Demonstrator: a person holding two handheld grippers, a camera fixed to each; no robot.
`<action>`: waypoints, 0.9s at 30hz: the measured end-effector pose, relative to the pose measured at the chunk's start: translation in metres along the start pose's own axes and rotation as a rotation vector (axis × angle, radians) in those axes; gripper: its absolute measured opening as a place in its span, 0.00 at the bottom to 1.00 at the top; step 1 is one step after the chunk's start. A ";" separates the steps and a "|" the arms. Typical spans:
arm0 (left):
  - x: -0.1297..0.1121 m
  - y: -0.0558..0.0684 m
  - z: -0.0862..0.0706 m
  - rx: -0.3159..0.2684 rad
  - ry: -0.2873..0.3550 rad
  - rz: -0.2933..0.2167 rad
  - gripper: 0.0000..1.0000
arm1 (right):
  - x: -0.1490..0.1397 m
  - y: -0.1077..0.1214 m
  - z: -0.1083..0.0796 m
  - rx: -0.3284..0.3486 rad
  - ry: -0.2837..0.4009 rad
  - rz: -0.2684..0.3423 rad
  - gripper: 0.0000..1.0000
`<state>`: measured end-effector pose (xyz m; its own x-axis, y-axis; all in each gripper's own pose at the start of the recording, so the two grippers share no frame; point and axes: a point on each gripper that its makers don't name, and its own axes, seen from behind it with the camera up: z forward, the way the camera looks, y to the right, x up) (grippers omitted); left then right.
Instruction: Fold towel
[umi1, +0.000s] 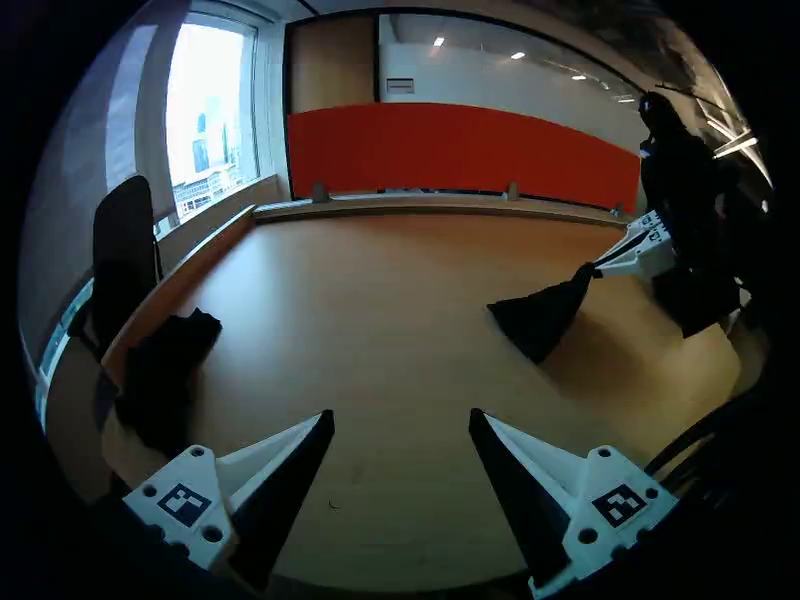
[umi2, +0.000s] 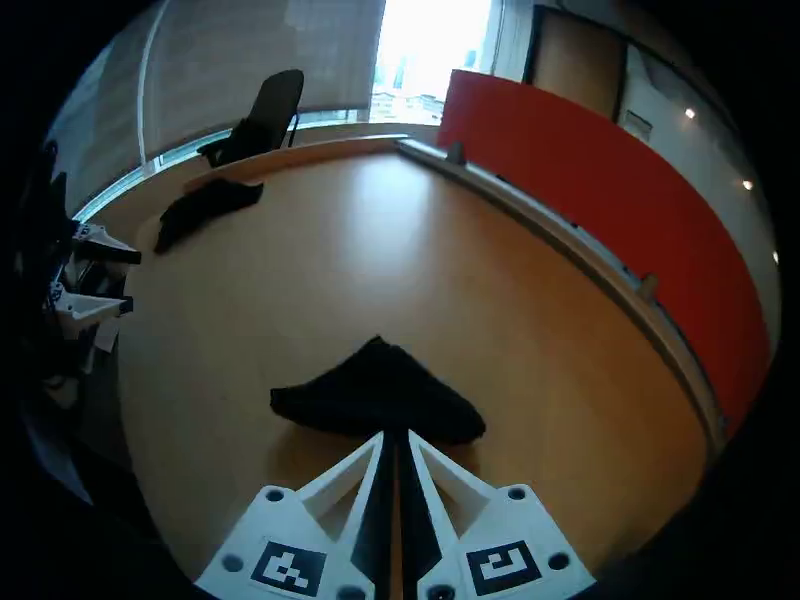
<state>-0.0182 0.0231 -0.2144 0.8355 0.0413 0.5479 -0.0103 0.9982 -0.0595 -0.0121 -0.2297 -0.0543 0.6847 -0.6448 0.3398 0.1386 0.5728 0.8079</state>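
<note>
1. Black towel (umi2: 380, 395) sits in a crumpled, roughly three-cornered heap on the wooden table (umi2: 400, 250), approx. mid-table w/ bare wood all round it.
2. Right claw (umi2: 397, 435): fingers pinched nearly together, just a thin slit btwn them, w/ the towel's near edge caught in it. In the left gripper view that pinched corner is drawn up off the wood into a peak, and the rest of the towel is draped on the table.
3. Left claw (umi1: 400, 420): fingers spread wide, tips well apart, hanging over bare tabletop, well apart from the towel. The right gripper view shows it at the table's side, fingers parted there too.
4. Second dark cloth (umi1: 165, 370) is bunched at the table's edge, well apart from the towel, near a dark chair (umi1: 125, 250).
5. Person in dark clothes (umi1: 690, 200) stands just behind the right claw, at the table's edge.
6. Bkgd: red panel (umi1: 460, 150) runs along the table's far edge; bright window (umi1: 210, 110) beyond the chair.
</note>
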 end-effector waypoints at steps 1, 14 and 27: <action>0.001 0.000 0.000 -0.002 0.002 0.001 1.00 | 0.006 0.003 -0.002 -0.005 0.008 -0.005 0.02; 0.011 0.000 0.001 -0.014 0.016 0.015 1.00 | 0.078 0.045 -0.031 -0.058 0.129 -0.031 0.02; 0.015 0.003 0.005 -0.024 0.016 0.020 1.00 | 0.079 0.081 -0.049 -0.100 0.146 0.010 0.02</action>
<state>-0.0086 0.0274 -0.2018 0.8441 0.0602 0.5328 -0.0138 0.9958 -0.0907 0.0879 -0.2098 0.0141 0.7821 -0.5627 0.2678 0.1971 0.6309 0.7504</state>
